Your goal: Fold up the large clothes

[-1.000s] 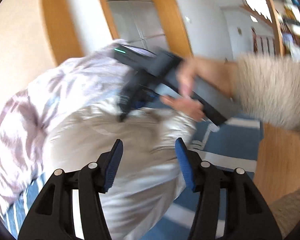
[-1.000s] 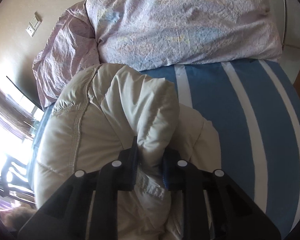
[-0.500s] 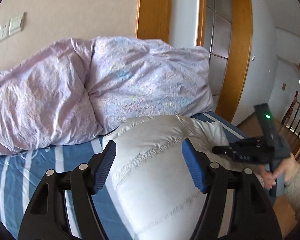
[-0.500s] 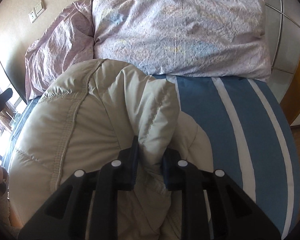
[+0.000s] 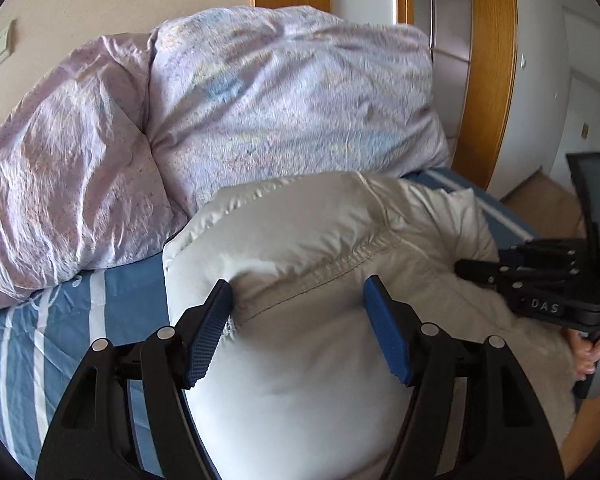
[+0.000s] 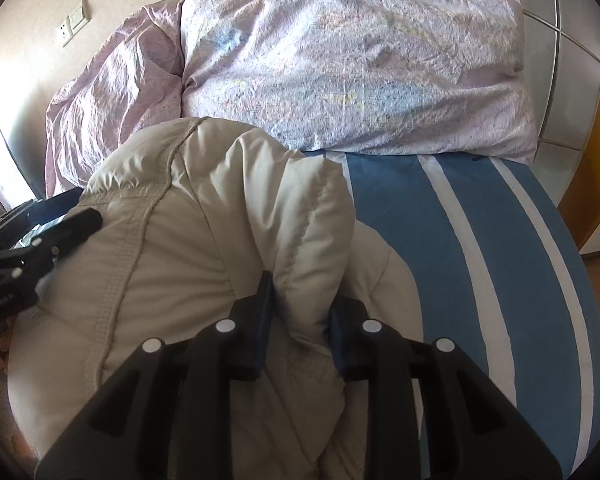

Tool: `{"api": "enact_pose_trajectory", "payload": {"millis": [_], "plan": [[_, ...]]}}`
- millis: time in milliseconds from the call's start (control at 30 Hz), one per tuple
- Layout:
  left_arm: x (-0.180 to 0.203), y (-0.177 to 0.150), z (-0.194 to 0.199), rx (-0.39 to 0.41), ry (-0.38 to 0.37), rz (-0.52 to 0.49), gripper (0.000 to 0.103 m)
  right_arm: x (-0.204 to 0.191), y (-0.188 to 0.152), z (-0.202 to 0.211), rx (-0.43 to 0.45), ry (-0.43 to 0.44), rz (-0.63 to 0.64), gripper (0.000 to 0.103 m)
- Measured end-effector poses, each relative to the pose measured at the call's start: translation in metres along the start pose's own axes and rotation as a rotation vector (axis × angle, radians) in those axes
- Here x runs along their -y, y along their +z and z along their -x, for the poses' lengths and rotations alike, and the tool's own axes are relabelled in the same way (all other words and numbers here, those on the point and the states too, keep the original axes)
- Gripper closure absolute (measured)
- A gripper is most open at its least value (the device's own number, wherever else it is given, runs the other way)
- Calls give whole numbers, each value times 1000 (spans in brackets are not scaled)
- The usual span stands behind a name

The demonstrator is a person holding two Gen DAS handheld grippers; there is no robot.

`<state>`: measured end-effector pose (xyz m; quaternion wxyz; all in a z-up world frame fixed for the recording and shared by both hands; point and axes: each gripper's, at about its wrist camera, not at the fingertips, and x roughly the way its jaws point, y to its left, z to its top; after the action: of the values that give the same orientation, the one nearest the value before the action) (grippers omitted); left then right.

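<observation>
**Puffy jacket held on the bed**

The right gripper (image 6: 300, 312) pinches a fat fold of the cream jacket (image 6: 204, 240); its blue pads are mostly hidden by the cloth. The left gripper (image 5: 298, 320) is wide apart, pads pressed against the jacket's bulge, holding nothing. The jacket lies on the striped sheet (image 6: 440, 240). Pillows (image 6: 340, 60) sit at 12 o'clock. The hand (image 5: 592, 350) at 3 o'clock is cut off.

"DAS" on right tongs (image 5: 544, 306), other label unreadable
</observation>
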<state>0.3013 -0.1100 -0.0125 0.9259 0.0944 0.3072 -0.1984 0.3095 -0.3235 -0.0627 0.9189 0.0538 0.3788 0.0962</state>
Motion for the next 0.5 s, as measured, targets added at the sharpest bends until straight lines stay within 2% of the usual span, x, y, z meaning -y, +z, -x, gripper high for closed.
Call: {"api": "enact_pose_trajectory", "payload": {"millis": [500], "plan": [[15,-15,-18,6,51,-39,33,11,-13,-14,37,36,-47,75]]}}
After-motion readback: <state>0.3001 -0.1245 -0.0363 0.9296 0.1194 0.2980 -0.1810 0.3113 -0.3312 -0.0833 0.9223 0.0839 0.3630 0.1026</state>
